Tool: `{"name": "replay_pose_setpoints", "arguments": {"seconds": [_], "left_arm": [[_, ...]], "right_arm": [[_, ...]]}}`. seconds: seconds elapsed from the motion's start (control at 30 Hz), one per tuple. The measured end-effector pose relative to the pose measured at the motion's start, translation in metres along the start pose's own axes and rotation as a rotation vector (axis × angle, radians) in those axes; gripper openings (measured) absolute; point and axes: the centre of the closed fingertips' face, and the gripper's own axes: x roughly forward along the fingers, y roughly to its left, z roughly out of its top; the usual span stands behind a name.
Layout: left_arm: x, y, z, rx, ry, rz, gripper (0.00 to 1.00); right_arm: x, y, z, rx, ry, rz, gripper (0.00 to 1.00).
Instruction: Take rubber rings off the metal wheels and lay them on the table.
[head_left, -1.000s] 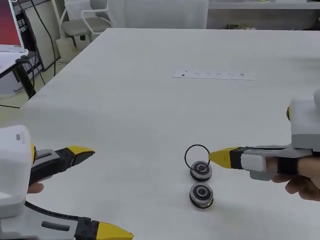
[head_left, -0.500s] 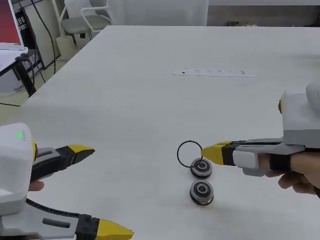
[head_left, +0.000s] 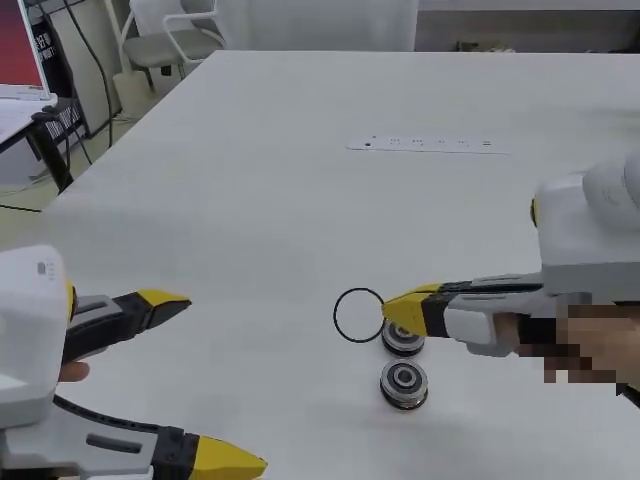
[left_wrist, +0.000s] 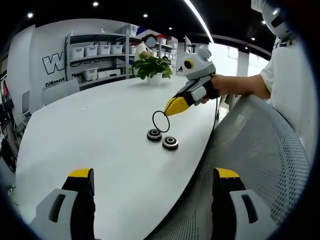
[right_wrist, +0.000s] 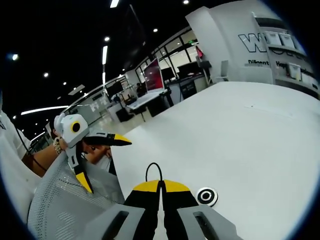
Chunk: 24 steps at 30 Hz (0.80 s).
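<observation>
Two small metal wheels lie side by side on the white table (head_left: 250, 200): a far wheel (head_left: 403, 340) (left_wrist: 154, 135) and a near wheel (head_left: 404, 384) (left_wrist: 170, 143). My right gripper (head_left: 392, 303) (right_wrist: 161, 186) is shut on a thin black rubber ring (head_left: 358, 315) (left_wrist: 161, 121) (right_wrist: 153, 172), which hangs just left of and above the far wheel. One wheel (right_wrist: 206, 196) shows beside the right jaws. My left gripper (head_left: 200, 385) (left_wrist: 152, 180) is open and holds nothing, near the table's front left, well apart from the wheels.
A flat white power strip (head_left: 428, 146) lies farther back on the table. Office chairs (head_left: 165, 45) stand beyond the table's far left corner. A grey mesh chair back (left_wrist: 250, 150) sits close to the left gripper.
My right gripper has moved left with the ring in it, carrying the ring away from the far wheel. The left gripper has stayed put.
</observation>
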Motion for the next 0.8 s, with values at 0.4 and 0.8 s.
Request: {"name": "replay_pose_setpoints", "arguments": {"seconds": [0.4,0.8], "left_arm": [[0.000,0.000,-0.001,-0.001,0.006,-0.005,0.96],[0.000,-0.001,-0.003,0.004,0.014,-0.006,0.95]], "right_arm": [[0.014,0.018,-0.007,-0.034,0.039,0.040,0.00],[0.030,0.025,-0.030,-0.094,0.093,0.066,0.00]]}}
